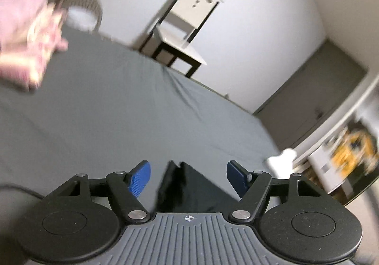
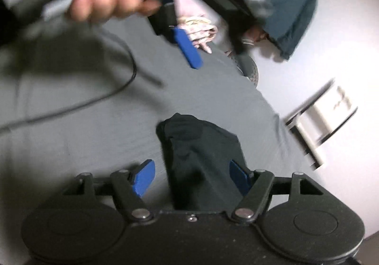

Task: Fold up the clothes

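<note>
- Two grippers, left gripper point(image 1: 188, 176) and right gripper point(image 2: 191, 176), both spread wide, holding nothing.
- Between our right gripper's blue pads, a dark garment point(image 2: 199, 158) lies bunched on the grey bed sheet point(image 2: 83, 137).
- We judge it soft, light and floppy; best pinched at a hem edge.

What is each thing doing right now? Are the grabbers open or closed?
left gripper: open, holding nothing
right gripper: open, dark cloth lying between its fingers
dark garment: bunched on the bed
grey bed sheet: spread, a few wrinkles
pink clothes: piled, blurry
teal garment: hanging by the wall
</note>
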A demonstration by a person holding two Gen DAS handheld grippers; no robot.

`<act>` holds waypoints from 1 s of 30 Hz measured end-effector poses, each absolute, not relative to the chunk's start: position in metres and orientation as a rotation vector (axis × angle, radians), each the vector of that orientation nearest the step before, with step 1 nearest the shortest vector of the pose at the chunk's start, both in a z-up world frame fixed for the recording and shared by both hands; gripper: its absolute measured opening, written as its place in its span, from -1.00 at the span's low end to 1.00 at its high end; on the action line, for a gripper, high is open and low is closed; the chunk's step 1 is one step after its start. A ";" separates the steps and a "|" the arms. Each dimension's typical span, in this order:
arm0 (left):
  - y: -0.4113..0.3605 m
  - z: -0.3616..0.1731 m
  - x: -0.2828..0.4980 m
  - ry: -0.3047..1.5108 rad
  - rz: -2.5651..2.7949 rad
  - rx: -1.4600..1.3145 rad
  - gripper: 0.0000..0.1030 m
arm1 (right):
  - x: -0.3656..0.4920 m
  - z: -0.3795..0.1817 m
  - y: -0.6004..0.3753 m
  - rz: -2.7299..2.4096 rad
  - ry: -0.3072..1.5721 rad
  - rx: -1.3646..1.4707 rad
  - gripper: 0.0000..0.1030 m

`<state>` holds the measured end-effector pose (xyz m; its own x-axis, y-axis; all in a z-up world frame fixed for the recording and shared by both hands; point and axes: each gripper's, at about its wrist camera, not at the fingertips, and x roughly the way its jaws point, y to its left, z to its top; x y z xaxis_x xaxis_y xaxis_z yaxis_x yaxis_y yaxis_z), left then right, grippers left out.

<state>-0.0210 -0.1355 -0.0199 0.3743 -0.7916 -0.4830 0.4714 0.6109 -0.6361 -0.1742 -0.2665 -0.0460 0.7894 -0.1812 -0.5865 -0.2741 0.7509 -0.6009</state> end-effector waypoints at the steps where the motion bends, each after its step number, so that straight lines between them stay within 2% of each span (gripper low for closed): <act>1: -0.135 -0.026 -0.015 0.886 -0.846 -0.477 0.38 | -0.169 -0.050 -0.261 0.038 0.678 -0.785 0.33; 3: -0.129 -0.035 -0.008 0.934 -0.855 -0.535 0.38 | -0.166 -0.058 -0.258 -0.005 0.686 -0.857 0.33; 10: -0.116 -0.055 -0.003 1.006 -0.865 -0.607 0.38 | -0.133 -0.070 -0.237 -0.127 0.765 -0.848 0.33; 16: -0.110 -0.060 -0.004 1.044 -0.907 -0.656 0.39 | -0.115 -0.087 -0.207 -0.234 0.812 -0.987 0.33; 23: -0.100 -0.069 -0.006 1.074 -0.880 -0.779 0.39 | -0.095 -0.082 -0.214 -0.297 0.852 -0.856 0.32; 27: -0.102 -0.072 -0.007 1.084 -0.858 -0.789 0.39 | -0.095 -0.091 -0.208 -0.321 0.824 -0.872 0.00; 30: -0.104 -0.079 -0.007 1.104 -0.849 -0.815 0.39 | -0.098 -0.094 -0.210 -0.357 0.781 -0.858 -0.01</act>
<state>-0.0068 -0.1044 -0.0789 0.2231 -0.8861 -0.4062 0.1653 0.4451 -0.8801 -0.0983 -0.2104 -0.0943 0.6746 -0.5713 -0.4675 -0.0203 0.6187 -0.7854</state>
